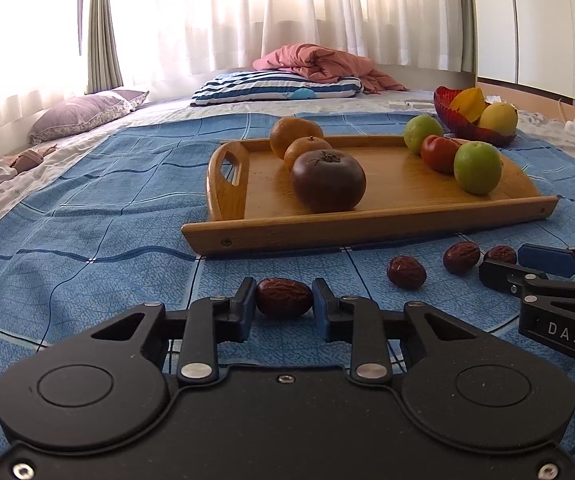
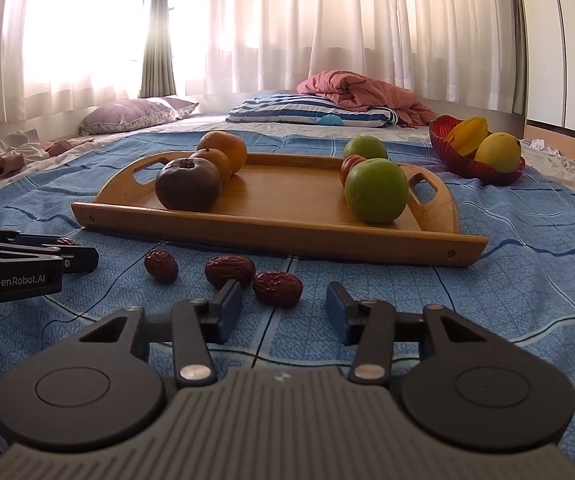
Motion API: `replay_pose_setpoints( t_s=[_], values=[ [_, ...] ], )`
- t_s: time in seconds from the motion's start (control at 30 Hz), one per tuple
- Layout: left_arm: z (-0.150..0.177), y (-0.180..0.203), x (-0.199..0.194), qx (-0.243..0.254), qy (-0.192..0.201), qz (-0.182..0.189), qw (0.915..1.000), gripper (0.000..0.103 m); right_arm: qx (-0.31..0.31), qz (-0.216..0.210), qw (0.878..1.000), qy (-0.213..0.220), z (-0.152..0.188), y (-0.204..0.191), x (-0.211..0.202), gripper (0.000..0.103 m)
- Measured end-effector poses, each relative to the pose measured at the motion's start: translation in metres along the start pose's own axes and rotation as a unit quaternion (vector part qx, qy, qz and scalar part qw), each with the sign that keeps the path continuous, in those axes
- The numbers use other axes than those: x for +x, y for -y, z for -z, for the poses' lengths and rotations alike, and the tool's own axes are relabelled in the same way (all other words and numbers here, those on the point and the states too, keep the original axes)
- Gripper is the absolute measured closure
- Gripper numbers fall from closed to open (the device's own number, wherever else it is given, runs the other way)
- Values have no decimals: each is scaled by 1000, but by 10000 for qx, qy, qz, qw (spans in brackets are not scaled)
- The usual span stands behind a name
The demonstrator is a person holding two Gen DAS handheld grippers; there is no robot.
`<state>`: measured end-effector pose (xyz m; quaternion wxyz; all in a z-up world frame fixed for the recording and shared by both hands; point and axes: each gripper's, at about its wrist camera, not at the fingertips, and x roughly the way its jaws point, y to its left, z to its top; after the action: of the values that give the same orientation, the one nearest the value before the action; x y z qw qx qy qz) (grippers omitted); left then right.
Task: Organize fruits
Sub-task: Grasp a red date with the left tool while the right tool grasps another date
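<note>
My left gripper [image 1: 284, 298] is shut on a red date [image 1: 284, 297] low over the blue sheet, in front of the wooden tray [image 1: 367, 224]. Three more dates [image 1: 406, 272] lie to its right. The tray holds two oranges [image 1: 305, 150], a dark round fruit [image 1: 327, 181], two green fruits [image 1: 477, 167] and a red one [image 1: 439, 153]. My right gripper [image 2: 283, 306] is open, its jaws just short of the nearest date [image 2: 277, 288]; two other dates [image 2: 229, 270] lie left of it. The left gripper's fingers [image 2: 75, 258] show at the left edge of the right wrist view.
A red bowl [image 1: 467, 126] with yellow fruit stands beyond the tray's right end. Pillows [image 1: 275, 88] and a pink blanket [image 1: 319, 62] lie further back on the bed. Curtains hang behind. The right gripper's fingers [image 1: 527, 268] reach in from the right.
</note>
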<state>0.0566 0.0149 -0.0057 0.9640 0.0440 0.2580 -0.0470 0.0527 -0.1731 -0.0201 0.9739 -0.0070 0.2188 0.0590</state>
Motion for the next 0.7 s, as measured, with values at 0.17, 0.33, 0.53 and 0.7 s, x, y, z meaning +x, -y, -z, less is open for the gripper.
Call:
replay_pose_setpoints(
  t_s=[0.17,0.33,0.53,0.7],
  values=[
    [-3,6,-1,30,4,37,10000,75,129,27,9999,-51,-2,1,0,65],
    [-6,9,-2,-48,-10,51,10000,75,200,20,9997,-114,-5,-1,2,72],
    [-12,9,-1,-165,-18,100,9998,75,329,-28,9994,-136,-7,-1,3,73],
    [-20,14,0,-155,68,183,9997,75,331,-39,9994,-104,-9,-1,2,72]
  ],
)
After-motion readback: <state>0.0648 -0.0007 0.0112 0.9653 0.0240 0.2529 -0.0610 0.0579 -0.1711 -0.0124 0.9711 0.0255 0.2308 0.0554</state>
